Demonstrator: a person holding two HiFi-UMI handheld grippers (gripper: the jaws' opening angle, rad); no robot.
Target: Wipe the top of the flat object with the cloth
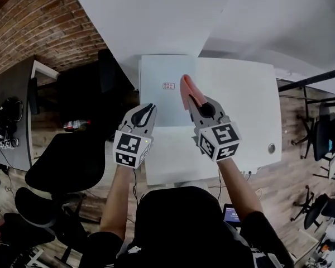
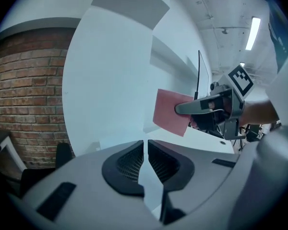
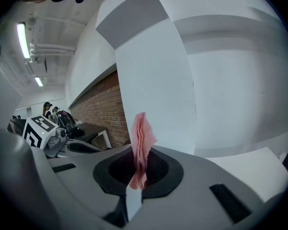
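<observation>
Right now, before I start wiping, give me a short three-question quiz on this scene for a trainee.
1. Which gripper holds the pink cloth? A: left gripper; B: right gripper; C: neither.
2. True or false: the left gripper's jaws stand wide apart.
3. Fill in: the pale flat object lies on a white ____.
Key: 1 B. 2 false: the left gripper's jaws are together with nothing between them. 3 table.
</observation>
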